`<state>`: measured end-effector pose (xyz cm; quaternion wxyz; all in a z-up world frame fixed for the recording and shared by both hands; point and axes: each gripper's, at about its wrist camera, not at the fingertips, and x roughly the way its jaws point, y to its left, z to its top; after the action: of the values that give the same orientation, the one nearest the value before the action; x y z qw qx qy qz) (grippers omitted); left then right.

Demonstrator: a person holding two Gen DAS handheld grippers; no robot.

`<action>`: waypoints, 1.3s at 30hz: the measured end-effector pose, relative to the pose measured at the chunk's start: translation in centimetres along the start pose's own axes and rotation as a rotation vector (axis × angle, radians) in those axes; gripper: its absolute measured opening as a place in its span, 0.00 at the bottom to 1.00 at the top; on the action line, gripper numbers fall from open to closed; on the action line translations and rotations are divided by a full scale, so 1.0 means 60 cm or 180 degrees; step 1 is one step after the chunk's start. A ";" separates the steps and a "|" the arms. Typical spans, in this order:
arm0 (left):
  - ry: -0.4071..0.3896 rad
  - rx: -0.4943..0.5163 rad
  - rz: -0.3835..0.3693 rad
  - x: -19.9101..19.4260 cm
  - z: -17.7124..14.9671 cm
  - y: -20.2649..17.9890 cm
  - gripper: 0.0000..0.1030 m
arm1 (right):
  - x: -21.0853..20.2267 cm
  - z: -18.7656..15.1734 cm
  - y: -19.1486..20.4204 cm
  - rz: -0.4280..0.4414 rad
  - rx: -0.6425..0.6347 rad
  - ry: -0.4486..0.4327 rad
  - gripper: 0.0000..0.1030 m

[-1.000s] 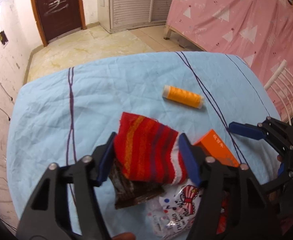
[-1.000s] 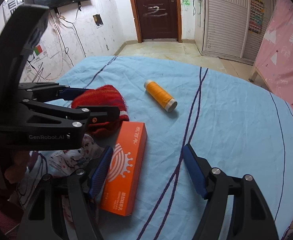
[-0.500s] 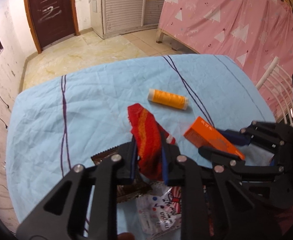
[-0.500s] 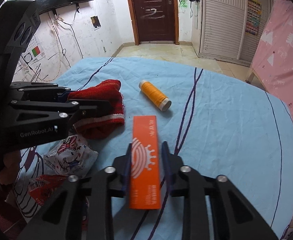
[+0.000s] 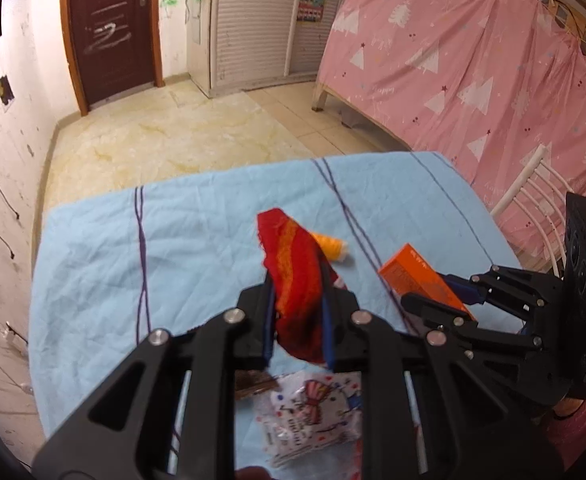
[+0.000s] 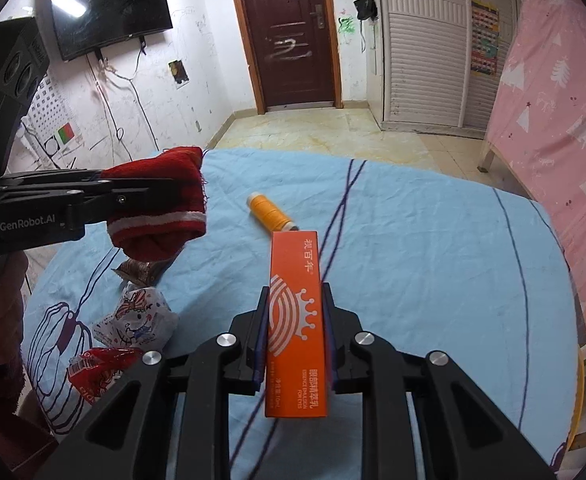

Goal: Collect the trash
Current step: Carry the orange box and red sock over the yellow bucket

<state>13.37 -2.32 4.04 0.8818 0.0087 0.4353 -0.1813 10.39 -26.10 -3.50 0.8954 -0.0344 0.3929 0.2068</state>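
Sock (image 5: pixel 299 280) in frame centre, clamped between the closed left gripper (image 5: pixel 297 320), orange box (image 6: pixel 296 320) squeezed in the closed right gripper (image 6: pixel 295 336), wrappers (image 6: pixel 133 324) lower left on blue cloth (image 6: pixel 433 260).

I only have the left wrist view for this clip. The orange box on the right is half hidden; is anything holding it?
Observer: Yes. The right gripper is shut on the orange box, its printed face up.
Operator: Any trash beyond the white wrapper under my fingers?
Observer: A red wrapper lies beside the white wrapper, nearer the table edge.
Operator: Does the red sock touch the cloth?
Observer: No. The red sock hangs above the blue tablecloth, clamped in the left gripper.
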 end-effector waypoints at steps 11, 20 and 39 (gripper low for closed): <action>-0.0141 0.0201 0.0030 -0.006 0.034 -0.089 0.16 | -0.063 -0.006 -0.090 -0.0224 0.0271 -0.0258 0.16; -0.0151 0.0393 -0.0040 0.005 0.057 -0.172 0.16 | -0.116 -0.028 -0.175 -0.0454 0.0483 -0.0452 0.16; 0.0010 0.0827 -0.0281 0.064 0.077 -0.378 0.17 | -0.209 -0.122 -0.368 -0.0884 0.1046 -0.0685 0.16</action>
<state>11.63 -25.52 7.19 0.8637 0.1039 0.4095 -0.2748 6.56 -52.19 -1.79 0.9455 0.0802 0.3151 0.0174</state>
